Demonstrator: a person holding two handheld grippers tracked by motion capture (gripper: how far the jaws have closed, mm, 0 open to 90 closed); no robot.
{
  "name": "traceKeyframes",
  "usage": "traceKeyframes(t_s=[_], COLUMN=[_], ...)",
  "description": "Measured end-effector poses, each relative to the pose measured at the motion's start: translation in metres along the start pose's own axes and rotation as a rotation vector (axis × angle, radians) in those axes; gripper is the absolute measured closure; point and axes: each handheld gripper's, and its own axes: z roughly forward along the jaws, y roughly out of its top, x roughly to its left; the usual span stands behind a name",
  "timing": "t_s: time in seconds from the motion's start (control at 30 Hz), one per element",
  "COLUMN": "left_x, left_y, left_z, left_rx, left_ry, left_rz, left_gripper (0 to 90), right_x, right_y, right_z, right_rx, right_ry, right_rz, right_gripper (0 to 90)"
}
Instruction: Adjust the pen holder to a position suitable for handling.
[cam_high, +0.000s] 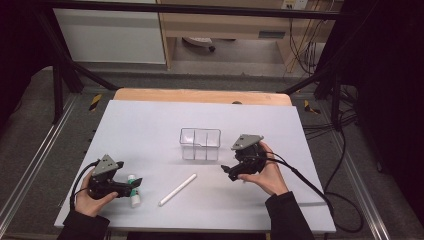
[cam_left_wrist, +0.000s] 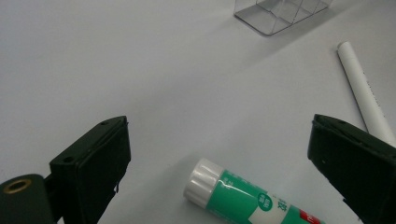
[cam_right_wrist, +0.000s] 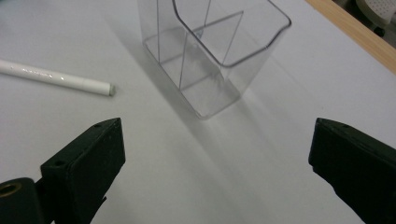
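Both pairs of jaws stand wide apart with nothing clamped between them. In the left gripper view we see the glue stick (cam_left_wrist: 243, 196) lying on the white worktop (cam_left_wrist: 140, 70) in the gap between the two black jaws, its white cap toward the left jaw, neither pad touching it. From the high view, the left gripper (cam_high: 129, 184) sits near the front left corner of the worktop, held low and roughly level in the left hand (cam_high: 92, 200), whose forearm comes in over the front edge; the jaws point toward the right, at the glue stick just beside them. The right gripper (cam_high: 229, 171) is held in the right hand (cam_high: 267, 175) right of the middle, tipped down toward the worktop and aimed leftward, with its cable trailing off toward the right edge. Its jaws hang over bare surface, just in front of the clear box (cam_high: 200, 144), which stands upright near the middle, divided into compartments. A white pen (cam_high: 177, 190) lies slantwise between the two grippers, nearer the front edge, apart from both.
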Motion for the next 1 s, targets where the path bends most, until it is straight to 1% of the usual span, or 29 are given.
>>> traceKeyframes(t_s=[0.17, 0.27, 0.4, 0.47, 0.53, 0.67, 0.73, 0.8, 0.9, 1.0], left_x=[0.0, 0.0, 0.001, 0.001, 0.001, 0.001, 0.001, 0.001, 0.001, 0.0], left_y=[0.0, 0.0, 0.0, -0.001, -0.001, -0.001, -0.001, -0.001, 0.0, 0.0], left_z=[0.0, 0.0, -0.001, -0.001, -0.002, -0.002, -0.002, -0.002, -0.001, 0.0], left_rx=[0.002, 0.001, -0.004, -0.002, -0.001, -0.008, -0.006, -0.004, -0.003, -0.002], left_ry=[-0.002, -0.002, -0.004, -0.003, -0.004, -0.003, -0.003, -0.003, -0.003, -0.005], left_rz=[0.001, 0.005, 0.001, 0.0, 0.001, -0.001, 0.0, 0.001, 0.006, 0.003], left_gripper=[5.7, 5.7, 5.7, 5.7, 5.7, 5.7, 5.7, 5.7, 5.7, 5.7], right_x=[-0.005, -0.009, -0.012, -0.013, -0.015, -0.017, -0.018, -0.017, -0.017, -0.018], right_y=[-0.021, -0.031, -0.045, -0.051, -0.055, -0.064, -0.066, -0.068, -0.07, -0.072], right_z=[-0.005, -0.008, -0.011, -0.011, -0.011, -0.01, -0.009, -0.008, -0.007, -0.003], right_rx=[-0.02, -0.023, -0.032, -0.03, -0.029, -0.049, -0.042, -0.06, -0.066, -0.071], right_ry=[-0.009, -0.015, -0.015, -0.007, 0.002, 0.02, 0.022, 0.027, 0.029, 0.042], right_rz=[0.054, 0.079, 0.109, 0.12, 0.14, 0.166, 0.169, 0.168, 0.169, 0.174], right_gripper=[6.6, 8.1, 12.8, 16.7, 20.2, 31.2, 35.9, 42.0, 50.5, 57.9])
